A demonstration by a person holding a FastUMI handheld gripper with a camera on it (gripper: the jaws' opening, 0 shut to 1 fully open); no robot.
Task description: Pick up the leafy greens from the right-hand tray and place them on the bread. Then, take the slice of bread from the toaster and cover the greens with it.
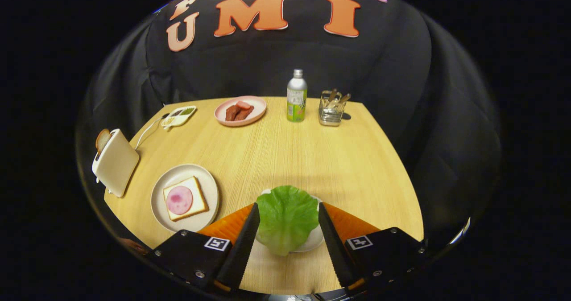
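Gripper (285,223) open astride green ruffled lettuce leaf (286,216) on small white tray (312,243)
Ham-topped bread slice (184,199) at 10 o'clock, white toaster (115,162) beyond

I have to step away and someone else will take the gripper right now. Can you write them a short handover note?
Gripper: open, fingers either side of the lettuce leaf, not pressing on it.
Lettuce leaf: on its small white tray, between the fingers, not lifted.
Bread with ham: on the beige plate, ahead and left of the fingers, no greens on it.
Toaster: at the table's left edge, beyond that plate, a bread slice sticking out of its top.
Done: nothing placed so far.
Left: close on the leaf, lay it on the ham bread, then take the toaster slice and cover the greens.
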